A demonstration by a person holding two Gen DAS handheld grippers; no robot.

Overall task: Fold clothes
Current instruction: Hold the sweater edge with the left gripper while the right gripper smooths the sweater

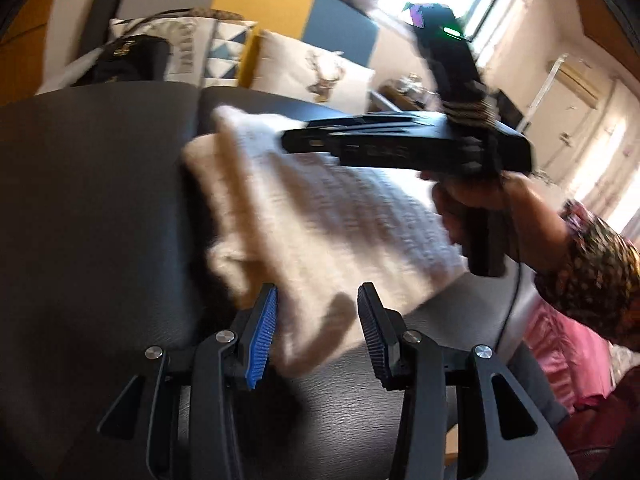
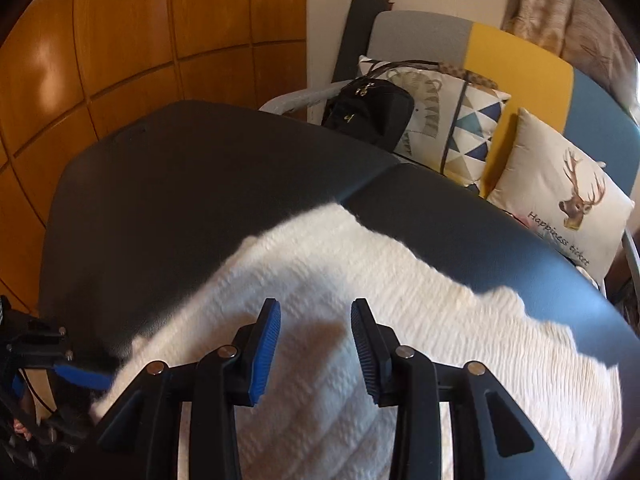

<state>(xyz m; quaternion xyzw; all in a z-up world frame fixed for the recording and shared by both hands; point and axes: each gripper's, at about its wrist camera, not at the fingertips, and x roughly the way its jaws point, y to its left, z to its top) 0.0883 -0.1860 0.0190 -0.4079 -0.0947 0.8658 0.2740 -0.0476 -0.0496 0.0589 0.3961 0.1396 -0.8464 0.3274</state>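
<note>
Hovering left gripper (image 1: 316, 328), jaws part open and empty, over the white knit garment (image 1: 320, 208) mid-frame on the dark table (image 1: 100, 200); I risk pinching one layer only. Right view: right gripper (image 2: 316, 344) part open, nothing held, knit at bottom centre; bunching likely.

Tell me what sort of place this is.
Probably a living room at home: a colour-block sofa with printed cushions and a black handbag, wood wall panelling, and a dark table holding a white knit garment.
</note>
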